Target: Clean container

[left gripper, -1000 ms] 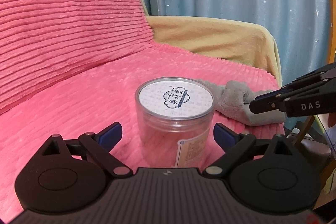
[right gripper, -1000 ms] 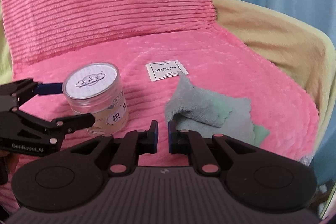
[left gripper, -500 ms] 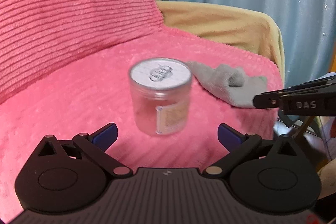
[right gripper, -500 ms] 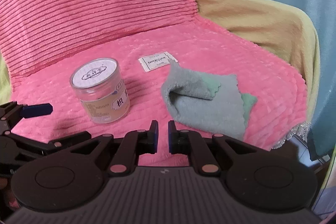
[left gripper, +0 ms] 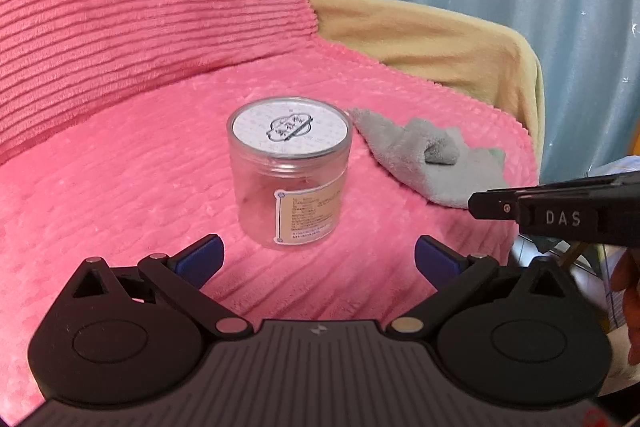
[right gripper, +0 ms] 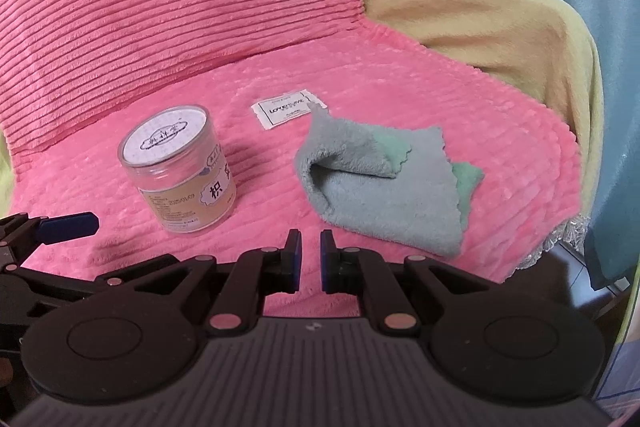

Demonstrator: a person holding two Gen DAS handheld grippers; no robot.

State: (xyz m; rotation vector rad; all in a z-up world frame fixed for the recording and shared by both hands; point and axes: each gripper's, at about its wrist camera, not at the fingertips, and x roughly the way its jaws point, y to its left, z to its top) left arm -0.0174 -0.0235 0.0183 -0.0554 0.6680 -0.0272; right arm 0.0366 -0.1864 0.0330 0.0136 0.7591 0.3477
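The jar [left gripper: 289, 173] stood upright, lid on, on the pink blanket [left gripper: 120, 187], with the cloth [right gripper: 384, 183] lying just to its right, apart from it. The left gripper [left gripper: 318, 259] was spread wide just short of the jar, holding nothing. The right gripper [right gripper: 311, 261] was nearly closed and empty, near the cloth's edge.

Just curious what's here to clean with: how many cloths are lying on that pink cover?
1. A single grey cloth with green edging lies folded on the pink cover, to the right of the lidded jar. Nothing else cloth-like shows.
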